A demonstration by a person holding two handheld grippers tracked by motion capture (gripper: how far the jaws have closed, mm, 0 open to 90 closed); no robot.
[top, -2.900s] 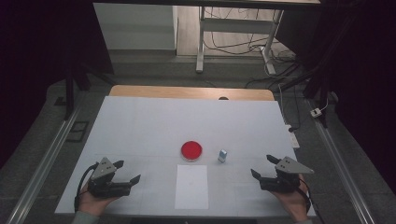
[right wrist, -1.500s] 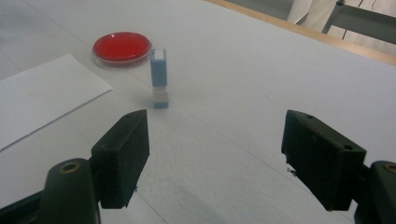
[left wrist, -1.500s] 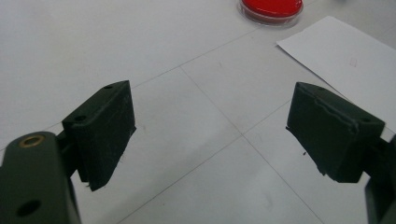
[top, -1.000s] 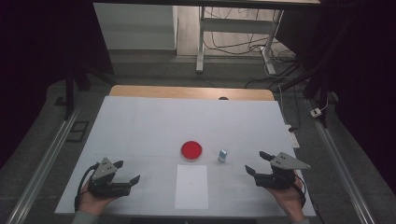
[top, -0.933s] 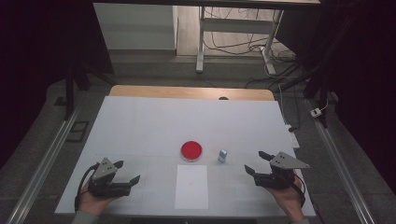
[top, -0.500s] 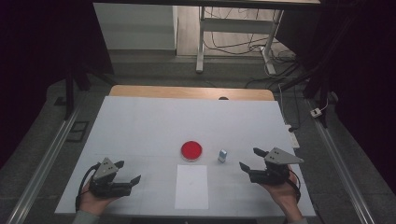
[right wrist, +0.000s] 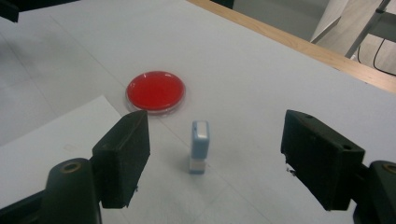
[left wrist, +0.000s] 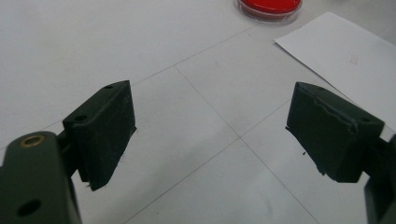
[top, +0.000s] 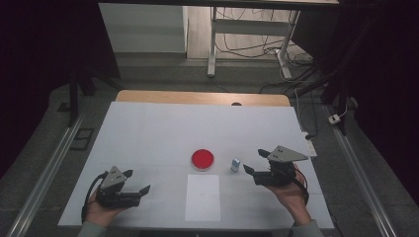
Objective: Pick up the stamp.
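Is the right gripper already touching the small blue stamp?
Apart. In the right gripper view, the stamp stands upright between the open jaws of the right gripper, with bare white table on both sides.

small blue stamp (right wrist: 200, 146), upright, beside red dish (right wrist: 156, 91)

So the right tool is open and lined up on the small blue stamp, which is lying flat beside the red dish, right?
Not quite. The small blue stamp stands upright, as the right gripper view shows. The right tool is open and lined up on it, beside the red dish.
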